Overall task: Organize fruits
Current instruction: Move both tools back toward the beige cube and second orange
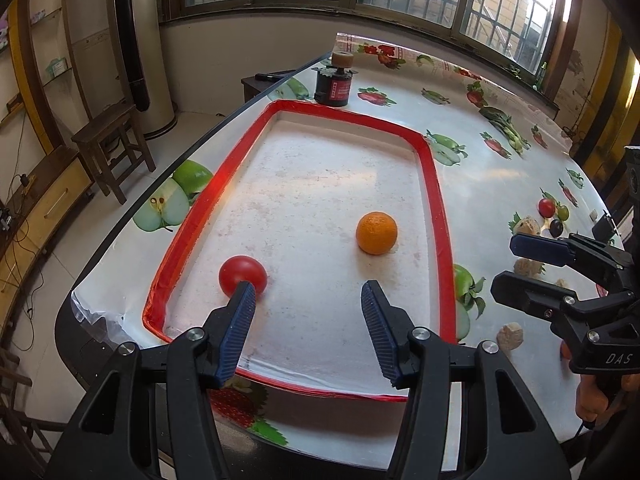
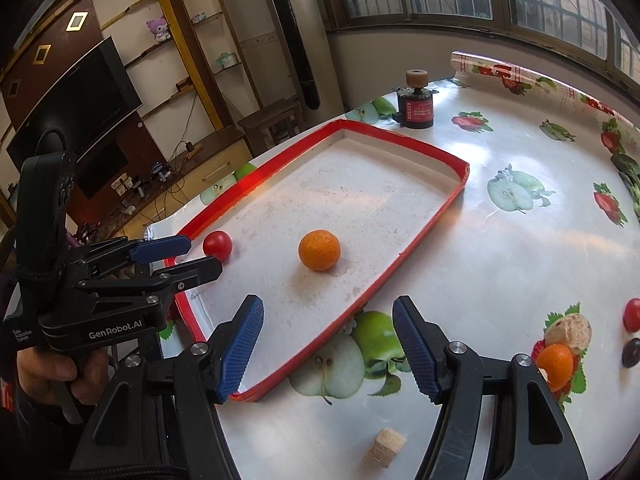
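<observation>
**Two fruits in, more still out on the table**

Inside the red-rimmed tray [image 1: 434, 184] sit a red tomato-like fruit [image 1: 242, 276] near the left wall and an orange [image 1: 376, 233] further right, well apart. Both grippers are empty: the left gripper [image 1: 308, 296] has its jaws spread about halfway with nothing between them, and the right gripper [image 2: 328, 314] looks the same.

Next pickup is probably the second orange [image 2: 554, 363] on the tablecloth [image 2: 500, 260] to the right, touching a beige lumpy thing [image 2: 570, 330]. My tip: come at it from the free side, close gently since it'll roll, and drop it beside the other orange.
</observation>
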Tool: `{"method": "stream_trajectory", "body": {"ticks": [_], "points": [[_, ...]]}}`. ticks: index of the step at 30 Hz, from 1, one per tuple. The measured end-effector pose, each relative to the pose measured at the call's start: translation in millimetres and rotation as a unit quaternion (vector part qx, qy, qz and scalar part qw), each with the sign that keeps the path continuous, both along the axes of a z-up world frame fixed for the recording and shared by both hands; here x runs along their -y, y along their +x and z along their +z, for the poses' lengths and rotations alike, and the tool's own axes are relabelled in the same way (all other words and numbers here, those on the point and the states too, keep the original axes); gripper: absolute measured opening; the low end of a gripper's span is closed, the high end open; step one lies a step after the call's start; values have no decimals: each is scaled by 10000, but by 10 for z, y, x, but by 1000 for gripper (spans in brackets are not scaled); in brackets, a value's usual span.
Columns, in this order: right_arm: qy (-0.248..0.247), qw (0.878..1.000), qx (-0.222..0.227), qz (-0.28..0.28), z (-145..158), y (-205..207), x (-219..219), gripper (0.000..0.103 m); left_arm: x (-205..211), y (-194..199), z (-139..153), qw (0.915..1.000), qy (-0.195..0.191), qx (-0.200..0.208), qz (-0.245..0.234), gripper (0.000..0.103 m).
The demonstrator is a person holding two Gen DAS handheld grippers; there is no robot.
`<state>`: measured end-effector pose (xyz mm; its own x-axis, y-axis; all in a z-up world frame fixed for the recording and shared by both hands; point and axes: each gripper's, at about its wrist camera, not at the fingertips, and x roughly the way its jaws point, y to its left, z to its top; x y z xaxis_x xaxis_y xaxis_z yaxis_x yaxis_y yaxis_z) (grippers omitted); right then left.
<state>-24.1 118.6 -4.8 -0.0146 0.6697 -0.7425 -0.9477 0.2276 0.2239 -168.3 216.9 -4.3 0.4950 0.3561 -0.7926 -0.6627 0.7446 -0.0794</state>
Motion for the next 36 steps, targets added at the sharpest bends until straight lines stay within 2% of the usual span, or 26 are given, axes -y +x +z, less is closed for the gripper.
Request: {"method": "stream_trajectory", "body": {"ticks": [12, 24, 36], "points": [[32, 9971, 76, -754, 41, 375, 778, 72, 390, 324, 88, 9986, -3, 57, -533, 54], [6, 9882, 43, -1529, -10, 746, 1549, 74, 927, 648, 116, 9923, 5, -3, -1235, 54], [-38, 9802, 21, -1979, -58, 737, 2120, 74, 1303, 777, 36, 9863, -99, -63, -1646, 54]]}}
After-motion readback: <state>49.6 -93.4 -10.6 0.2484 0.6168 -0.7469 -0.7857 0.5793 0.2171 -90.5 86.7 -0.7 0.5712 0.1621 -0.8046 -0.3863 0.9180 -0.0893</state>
